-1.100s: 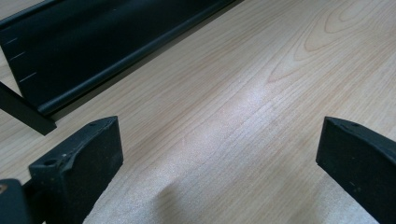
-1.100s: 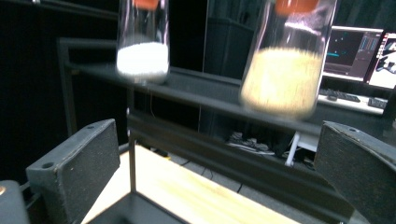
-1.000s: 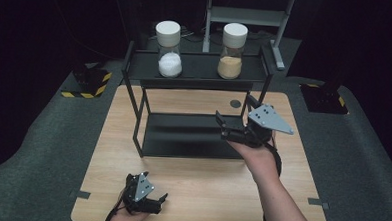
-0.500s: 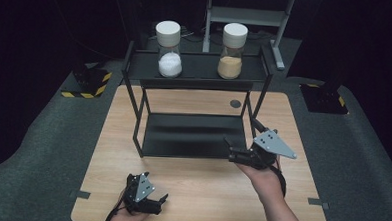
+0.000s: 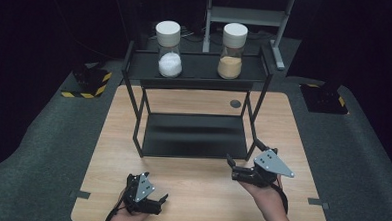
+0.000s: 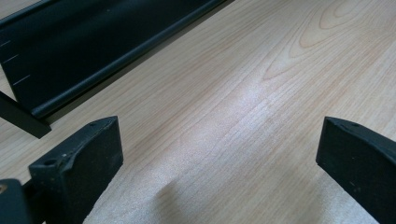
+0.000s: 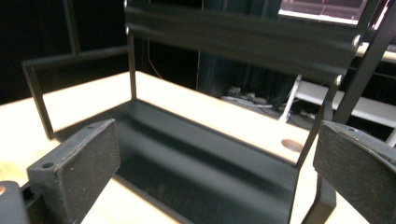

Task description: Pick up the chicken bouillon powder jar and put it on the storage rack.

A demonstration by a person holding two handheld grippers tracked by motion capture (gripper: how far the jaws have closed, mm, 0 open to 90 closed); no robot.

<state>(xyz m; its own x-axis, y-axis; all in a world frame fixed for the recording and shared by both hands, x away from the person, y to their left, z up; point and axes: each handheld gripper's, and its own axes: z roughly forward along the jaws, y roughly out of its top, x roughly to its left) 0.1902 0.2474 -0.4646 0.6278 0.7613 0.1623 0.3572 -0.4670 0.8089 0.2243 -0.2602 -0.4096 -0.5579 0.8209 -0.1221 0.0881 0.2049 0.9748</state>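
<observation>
The right gripper (image 5: 241, 168) hangs low over the table (image 5: 195, 200) with its fingers (image 7: 74, 168) spread wide and nothing between them. Straight ahead of those fingers stands the black metal rack (image 5: 195, 135), just beyond the fingertips and not touched. The left gripper (image 5: 152, 201) rests near the table's front edge, its fingers (image 6: 79, 163) also wide and empty, with bare wood between them and the rack's bottom tray up and to their left.

On the rack's top shelf, well above and beyond both sets of fingers, stand two capped jars: the jar of white powder (image 5: 169, 57) and the jar of tan powder (image 5: 232, 58), both upright and well apart.

The jars look like clear, hard-walled containers, probably glass or stiff plastic, though the high view is too coarse to say which. They would be smooth, so somewhat slippery, moderately weighty with their filling, and breakable if dropped. The safest hold is probably across the straight body just below the cap, fingers level, keeping the jar upright. The rack itself is rigid; its thin posts offer a firm pinch.
</observation>
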